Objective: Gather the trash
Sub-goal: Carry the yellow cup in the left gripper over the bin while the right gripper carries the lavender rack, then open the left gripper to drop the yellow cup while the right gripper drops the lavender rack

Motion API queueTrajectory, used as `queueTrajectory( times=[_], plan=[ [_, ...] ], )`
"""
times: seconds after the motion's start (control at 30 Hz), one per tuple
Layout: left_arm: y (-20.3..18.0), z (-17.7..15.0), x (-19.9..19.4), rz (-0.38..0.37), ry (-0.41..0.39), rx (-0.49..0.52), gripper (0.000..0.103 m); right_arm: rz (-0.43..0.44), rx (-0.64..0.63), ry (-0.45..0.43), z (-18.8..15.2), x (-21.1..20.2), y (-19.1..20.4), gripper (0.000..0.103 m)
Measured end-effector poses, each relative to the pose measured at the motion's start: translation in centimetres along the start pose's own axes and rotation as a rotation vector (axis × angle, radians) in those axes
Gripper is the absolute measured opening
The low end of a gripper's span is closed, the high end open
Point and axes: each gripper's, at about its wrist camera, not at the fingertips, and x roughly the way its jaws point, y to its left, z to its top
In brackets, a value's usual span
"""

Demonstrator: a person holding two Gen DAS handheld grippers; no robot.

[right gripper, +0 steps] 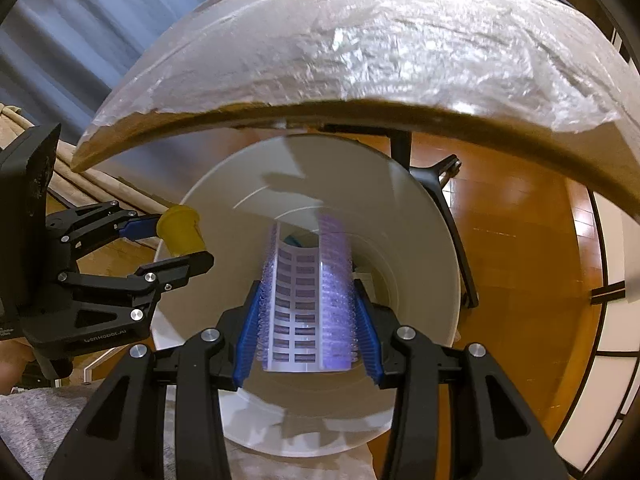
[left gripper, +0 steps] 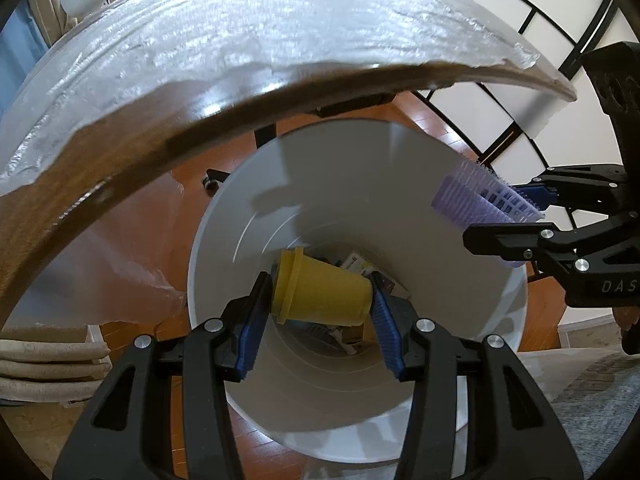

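A white round bin (left gripper: 248, 208) (right gripper: 420, 232) stands on the wood floor below the table edge, with scraps of trash at its bottom. My left gripper (left gripper: 320, 296) is shut on a small yellow cup (left gripper: 324, 292), lying sideways between the blue pads above the bin's mouth. In the right wrist view the same left gripper (right gripper: 176, 236) holds the yellow cup (right gripper: 180, 232) over the bin's left rim. My right gripper (right gripper: 308, 316) is shut on a purple bristled hair roller (right gripper: 306, 300), held lengthwise over the bin's opening. The left wrist view shows that right gripper (left gripper: 512, 220) and the roller (left gripper: 476, 196) at the bin's right rim.
A wooden table (left gripper: 120, 152) (right gripper: 360, 114) covered by a wrinkled clear sheet (left gripper: 260, 28) curves just above the bin. A black chair base with casters (right gripper: 444, 176) stands behind the bin. A grey rug (left gripper: 592, 400) lies at the lower right, folded beige fabric (left gripper: 48, 364) at the left.
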Motion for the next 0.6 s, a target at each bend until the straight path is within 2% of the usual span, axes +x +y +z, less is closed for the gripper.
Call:
queueTrajectory(
  times=[0.3, 0.4, 0.43, 0.47, 0.5, 0.6],
  plan=[
    [-0.2, 0.6, 1.8, 0.002, 0.025, 0.005, 0.05, -0.013, 0.0, 0.029, 0.1, 1.5, -1.2, 0.042],
    [-0.1, 0.7, 2.1, -0.023, 0.035, 0.009, 0.051, -0.011, 0.005, 0.057, 0.3, 2.3, -1.4, 0.044],
    [-0.2, 0.9, 1.9, -0.031, 0.041, 0.007, 0.063, -0.021, 0.011, 0.061, 0.3, 2.6, -1.4, 0.055],
    [-0.2, 0.9, 1.9, -0.021, 0.041, 0.001, 0.071, -0.029, 0.02, 0.057, 0.3, 2.6, -1.6, 0.063],
    [-0.1, 1.2, 1.8, -0.015, 0.033, -0.001, 0.078, -0.027, 0.024, 0.054, 0.2, 2.6, -1.6, 0.063],
    [-0.1, 1.2, 1.4, -0.009, 0.034, -0.001, 0.078, -0.039, 0.026, 0.047, 0.2, 2.0, -1.7, 0.065]
  ],
)
